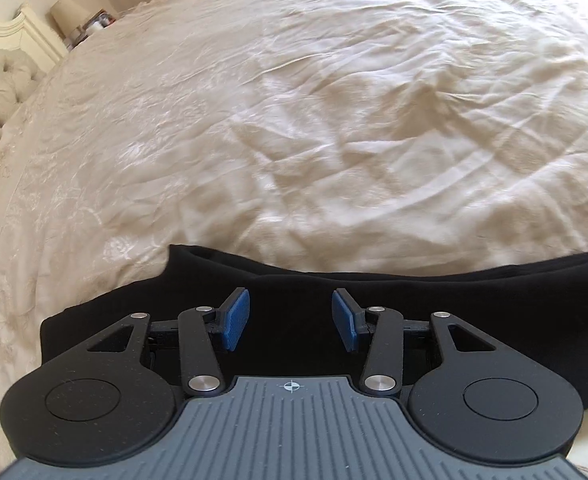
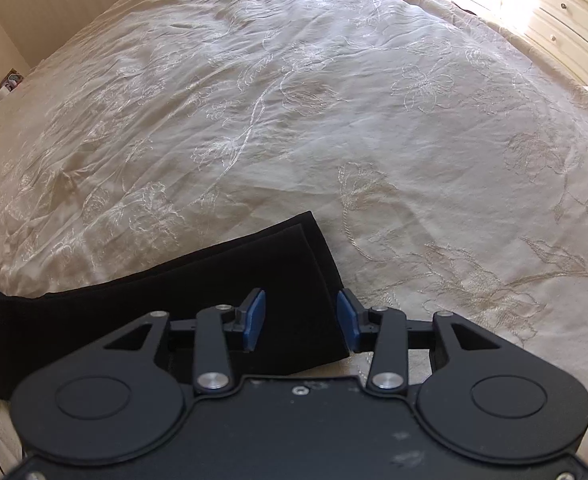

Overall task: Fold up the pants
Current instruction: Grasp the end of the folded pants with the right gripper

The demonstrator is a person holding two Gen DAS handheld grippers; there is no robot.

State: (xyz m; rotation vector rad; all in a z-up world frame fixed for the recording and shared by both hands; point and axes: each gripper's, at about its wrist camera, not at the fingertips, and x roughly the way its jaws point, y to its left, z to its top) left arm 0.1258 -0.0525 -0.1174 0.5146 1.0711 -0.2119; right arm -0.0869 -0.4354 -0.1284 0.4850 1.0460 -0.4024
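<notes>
Black soft-fabric pants (image 1: pixel 433 292) lie flat on cream embroidered bedspread (image 1: pixel 294 120), folded lengthwise into one long band. Leg ends stacked, hems nearly aligned, upper layer's edge slightly offset.

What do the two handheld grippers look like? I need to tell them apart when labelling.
Both have black linkage arms, silver rivets and ribbed blue pads. The left gripper has a grey ridged body with a crosshair mark; the right gripper has a plain black body.

Matt black cloth pants (image 2: pixel 174 296) on creased, embroidered cream bedspread (image 2: pixel 294 120).
</notes>
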